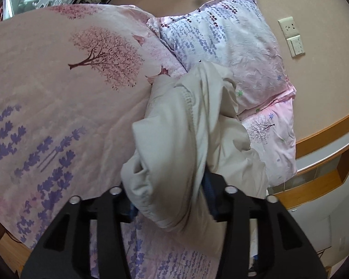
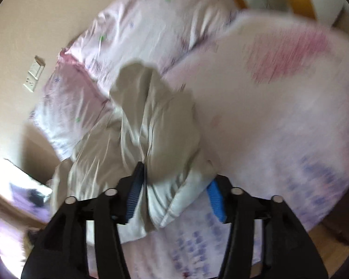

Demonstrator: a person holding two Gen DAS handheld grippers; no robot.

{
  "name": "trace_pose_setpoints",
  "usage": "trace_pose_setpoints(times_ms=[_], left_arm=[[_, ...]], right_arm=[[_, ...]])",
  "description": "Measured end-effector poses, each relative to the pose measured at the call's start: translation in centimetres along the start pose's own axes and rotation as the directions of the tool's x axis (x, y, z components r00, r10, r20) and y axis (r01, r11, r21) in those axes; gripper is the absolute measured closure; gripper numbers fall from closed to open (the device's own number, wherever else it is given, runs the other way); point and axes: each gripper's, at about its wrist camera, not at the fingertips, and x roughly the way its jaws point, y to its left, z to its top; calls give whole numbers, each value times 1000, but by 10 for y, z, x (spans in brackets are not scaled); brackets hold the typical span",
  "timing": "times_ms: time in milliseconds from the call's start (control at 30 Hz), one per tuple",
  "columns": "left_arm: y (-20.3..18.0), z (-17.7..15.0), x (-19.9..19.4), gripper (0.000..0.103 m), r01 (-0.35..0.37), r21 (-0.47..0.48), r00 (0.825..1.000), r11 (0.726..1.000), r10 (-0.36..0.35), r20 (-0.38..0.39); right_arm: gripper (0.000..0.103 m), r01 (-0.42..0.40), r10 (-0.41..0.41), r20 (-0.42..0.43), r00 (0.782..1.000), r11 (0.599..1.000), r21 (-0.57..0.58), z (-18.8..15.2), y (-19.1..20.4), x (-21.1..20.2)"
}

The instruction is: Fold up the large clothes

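Beige garment (image 1: 188,139) bunched in a loose heap on the flowered bed cover (image 1: 58,88), toward the head end of the bed and just short of the floral pillow (image 1: 232,46) propped against the wall. Not yet spread flat, so folding proper judged barely begun; probably being gathered or dropped here so that the broad bare stretch of cover can serve as a folding surface. Left gripper (image 1: 169,204) low over the heap with a fat roll of the cloth lying between its jaws; jaws parted, and whether the pads press on the cloth cannot be told, since the fabric hides them. Right gripper (image 2: 174,200) likewise astride a thick fold of the same garment (image 2: 151,116), blue pads (image 2: 215,200) standing clear on either side of the fold with a gap showing, so parted and not clamping. Right view smeared by motion, fine detail lost. Wall sockets (image 1: 290,37) and wooden headboard rim (image 1: 325,130) beyond the pillow, well apart from the work. Likely next need: finding a hem or shoulder seam to pull the heap open.
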Motion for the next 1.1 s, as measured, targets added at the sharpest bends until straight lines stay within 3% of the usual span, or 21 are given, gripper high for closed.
trace_pose_setpoints(times_ms=[67, 100, 167, 233, 300, 367, 500, 600, 700, 800, 900, 1100], left_arm=[[-2, 0, 0, 46, -4, 14, 1000, 1000, 4, 7], [-3, -1, 1, 44, -8, 21, 1000, 1000, 8, 9], [-6, -2, 2, 43, -16, 43, 1000, 999, 16, 16], [-7, -3, 3, 42, -22, 54, 1000, 998, 20, 20], [-7, -3, 3, 41, -20, 49, 1000, 999, 19, 23], [-6, -3, 3, 41, -16, 41, 1000, 999, 15, 25], [-4, -4, 3, 41, -13, 30, 1000, 999, 12, 29], [-3, -4, 4, 41, -6, 20, 999, 1000, 6, 32], [0, -4, 5, 41, 3, 6, 1000, 1000, -3, 29], [3, -5, 5, 41, 12, -10, 1000, 1000, -12, 29], [4, -6, 8, 41, 29, -16, 999, 999, -28, 26], [-10, -2, 10, 43, 36, 22, 998, 999, -37, 44]], right_arm=[[42, 81, -72, 109, 991, 993, -87, 5, 19, -14], [41, 90, -67, 146, 987, 984, -157, 5, 36, -20], [42, 30, 8, 134, 991, 959, -281, 4, 67, -19], [59, -116, 138, 28, 990, 910, -399, -3, 107, -9], [80, -255, 225, -121, 967, 841, -477, -14, 154, 11], [84, -327, 244, -223, 944, 789, -520, -23, 190, 29], [89, -364, 212, -310, 927, 707, -607, -37, 250, 59], [91, -376, 173, -363, 915, 688, -620, -41, 275, 80], [91, -346, 84, -413, 907, 707, -617, -45, 284, 105], [92, -336, 14, -488, 873, 743, -579, -47, 278, 135], [93, -338, -47, -563, 825, 757, -559, -54, 273, 159], [95, -323, -143, -601, 786, 734, -597, -66, 283, 181]])
